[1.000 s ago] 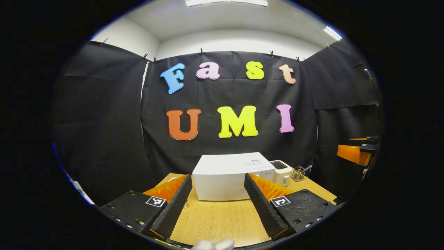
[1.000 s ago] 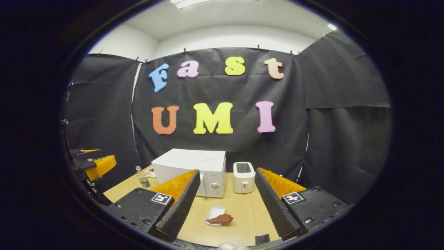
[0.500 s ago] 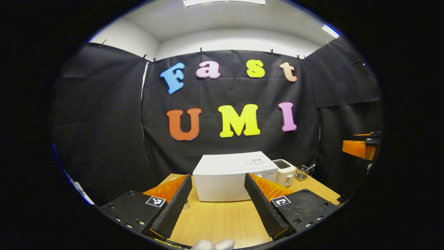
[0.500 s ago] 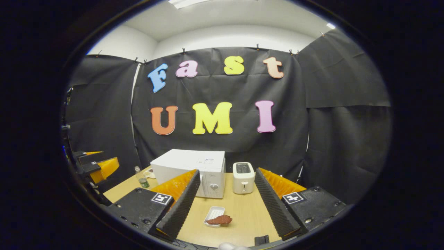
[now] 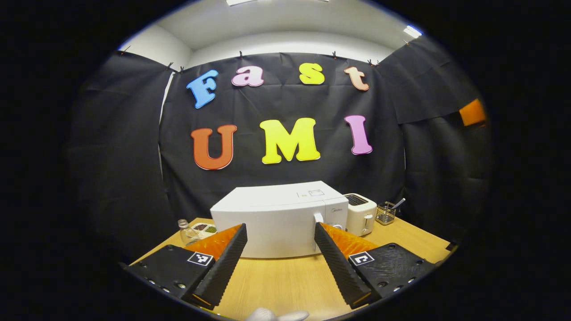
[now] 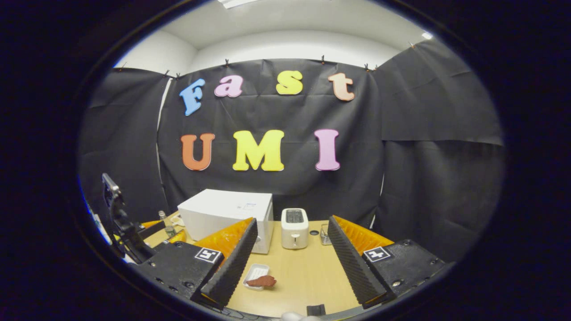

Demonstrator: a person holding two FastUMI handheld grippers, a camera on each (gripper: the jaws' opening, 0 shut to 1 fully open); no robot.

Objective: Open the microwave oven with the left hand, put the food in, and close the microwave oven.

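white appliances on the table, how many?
2: the microwave at the back left of the table, door shut, and the toaster just to its right. Others may be hidden behind the gripper fingers.

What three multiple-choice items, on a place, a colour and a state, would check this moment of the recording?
1. Where does the toaster stand? A) right of the microwave B) on top of it C) on the floor
2. What colour is the microwave? A) black B) white C) red
3. How is the microwave door? A) wide open B) removed C) closed

Key: 1 A, it stands beside the microwave on the table; 2 B, its casing is white; 3 C, the front sits flush, and both the left tongs and right tongs are open and empty.
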